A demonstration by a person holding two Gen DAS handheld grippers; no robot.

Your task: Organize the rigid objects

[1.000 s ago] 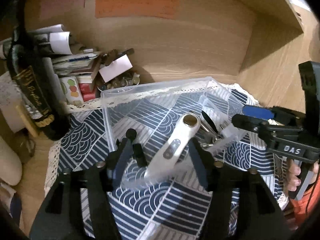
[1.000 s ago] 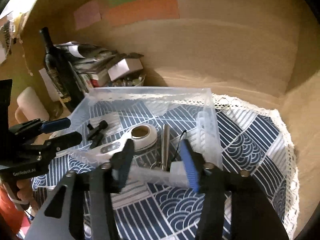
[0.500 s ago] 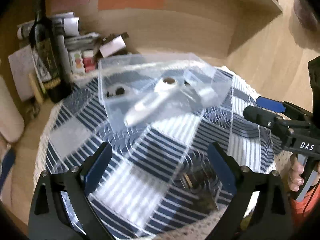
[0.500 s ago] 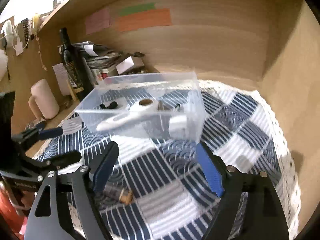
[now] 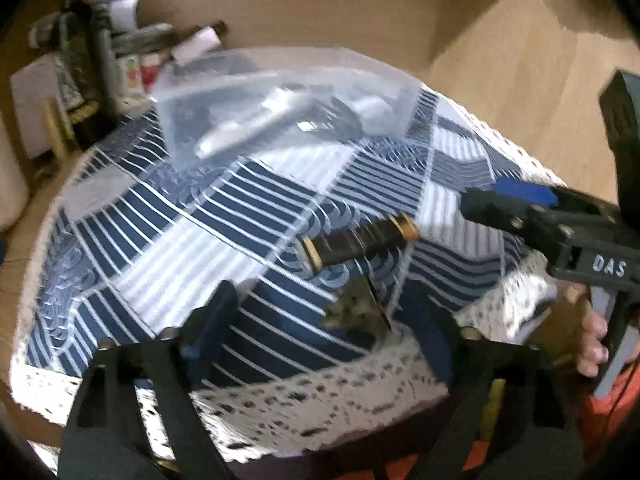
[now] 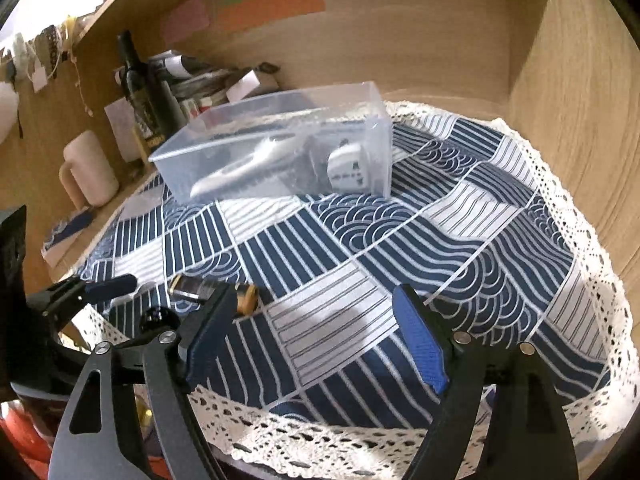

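Both hand-held grippers are hanging open and empty near the counter's front edge, the left one [image 5: 320, 320] and the right one [image 6: 316, 332]. The dark cylinder with gold ends [image 5: 356, 242] is lying on the patterned cloth [image 6: 460, 248] just ahead of the left's fingers, long axis running left-right across its view, so I'm guessing left's nearer (left view's blurry though). Farther back, the clear bin [image 6: 380, 152] is sitting with the white tool [image 6: 256, 160] inside.

Navy-and-white striped, wave-patterned tablecloth [image 6: 400, 240] with white lace edging, clear plastic box [image 6: 280, 136], black-and-gold tube [image 5: 356, 244], blue gripper pads [image 6: 420, 348]
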